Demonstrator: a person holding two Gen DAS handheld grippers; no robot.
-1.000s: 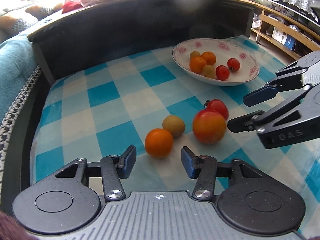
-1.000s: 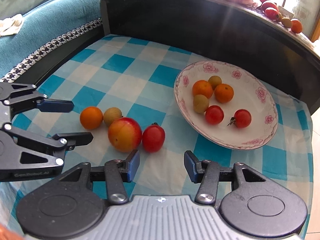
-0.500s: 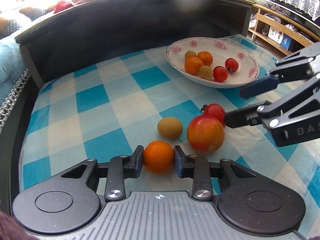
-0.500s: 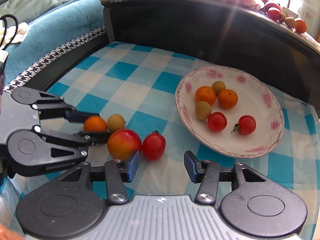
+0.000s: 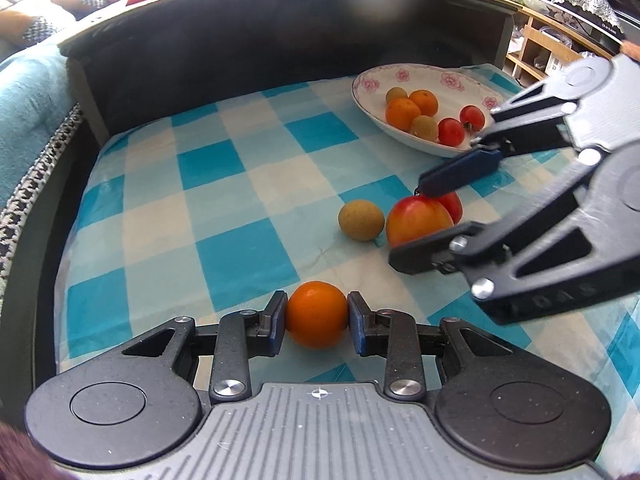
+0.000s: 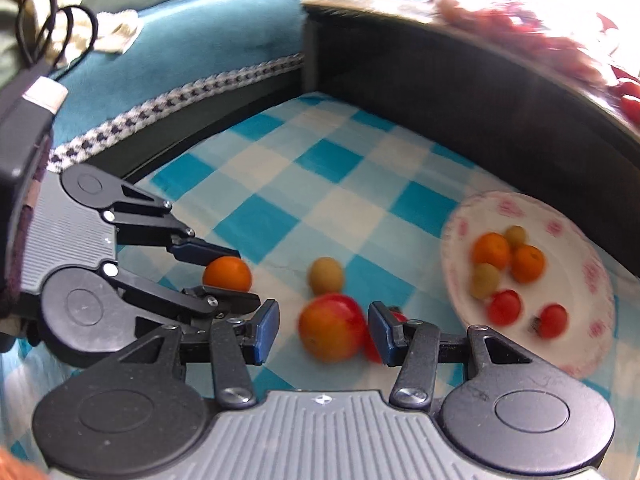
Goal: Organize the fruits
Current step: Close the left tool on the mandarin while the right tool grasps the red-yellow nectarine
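You are clamping a small orange (image 5: 317,314) between the blue pads of your left gripper (image 5: 317,322); both pads are pressing its sides, and the fruit is sitting low over the blue-and-white checked cloth (image 5: 224,200) at the near edge of the left wrist view. In the right wrist view the same orange (image 6: 227,273) is showing between those pads at the left.

Further in, a tan-green round fruit (image 5: 361,220) is lying on the cloth, just beside a larger red-and-yellow peach-like fruit (image 5: 418,220). A red tomato (image 5: 452,205) is resting close behind that larger fruit, mostly hidden by it.

You are holding your right gripper (image 6: 323,330) with its jaws apart, one on each side of the red-and-yellow fruit (image 6: 332,326). A clear gap is showing at the left pad; at the right pad, blur is making contact impossible to judge.

Beyond, at the right, a white bowl with pink flowers (image 5: 404,76) is standing on the cloth, well apart from the loose fruit. It is holding two oranges, two tan-green fruits and two red tomatoes.

A dark raised wall (image 5: 280,48) is curving around the far side of the cloth, and teal fabric with a houndstooth border (image 6: 180,92) is lying to the left.
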